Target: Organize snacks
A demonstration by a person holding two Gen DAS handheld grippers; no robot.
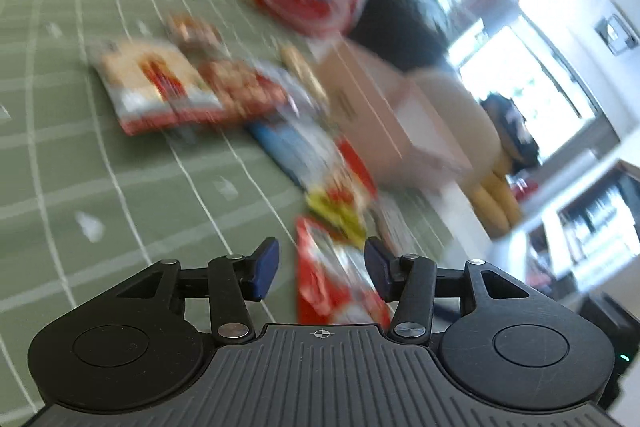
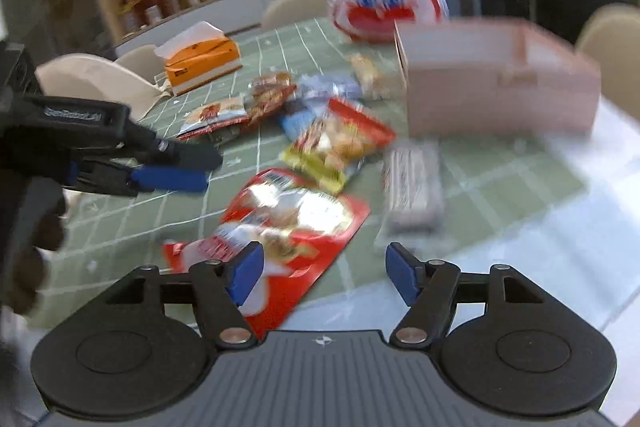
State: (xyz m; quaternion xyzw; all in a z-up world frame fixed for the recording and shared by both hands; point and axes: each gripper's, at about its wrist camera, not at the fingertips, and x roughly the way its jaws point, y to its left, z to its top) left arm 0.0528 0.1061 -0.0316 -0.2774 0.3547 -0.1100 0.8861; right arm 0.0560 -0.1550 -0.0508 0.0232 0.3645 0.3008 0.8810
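Green checked cloth covered the bench [image 2: 120, 223], with shelves of jars along the far wall. Snack packets lay scattered mid-bench: a red foil packet [image 2: 296, 215] nearest, a yellow-and-red packet [image 2: 336, 147] just beyond it, a silvery wrapped bar [image 2: 412, 187] to its right. A pink cardboard box [image 2: 500, 91] stood open at far right. The right claw [image 2: 324, 275] hovered spread over the red packet's near edge, pinching nothing; the left claw [image 1: 320, 267] was likewise spread and empty. Such packets are probably light, crinkly and slippery, their contents crushable, so a pinch on a flat sealed edge seemed safest.
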